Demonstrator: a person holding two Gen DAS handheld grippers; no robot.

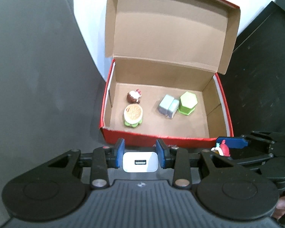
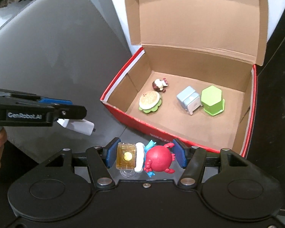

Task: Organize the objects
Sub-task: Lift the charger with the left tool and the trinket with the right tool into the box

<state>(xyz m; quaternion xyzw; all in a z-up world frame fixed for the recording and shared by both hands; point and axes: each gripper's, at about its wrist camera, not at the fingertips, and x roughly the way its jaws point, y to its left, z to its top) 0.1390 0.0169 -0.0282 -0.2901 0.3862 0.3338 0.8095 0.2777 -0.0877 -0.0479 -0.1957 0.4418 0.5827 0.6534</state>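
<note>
Nearest to us in the left wrist view is our left gripper [image 1: 140, 153], its blue pads pressed on either side of a white USB charger [image 1: 140, 161], port facing back toward the camera. In the right wrist view the nearest thing is our right gripper [image 2: 144, 153], clamped across a red crab toy [image 2: 158, 158] joined to a small amber case with a gold coin [image 2: 126, 158] in it. Both loads are held clear of the grey mat [image 1: 41, 76], just short of the near wall of the red cardboard box [image 1: 161, 137], whose lid stands open.

Reading the box floor from left to right, we see four things already put away: a small brown-and-white figure [image 1: 134, 96] with a burger toy [image 1: 133, 115] just in front of it, then a pale blue toy fridge [image 1: 168, 106] touching a green hexagonal block [image 1: 187, 103]. The near right part of the floor is bare.

We judge the sorting well advanced: four pieces are stowed and two are in hand, not yet over the box. What remains is to carry both over the near wall and release them. Whether more pieces wait outside these views we cannot tell.
</note>
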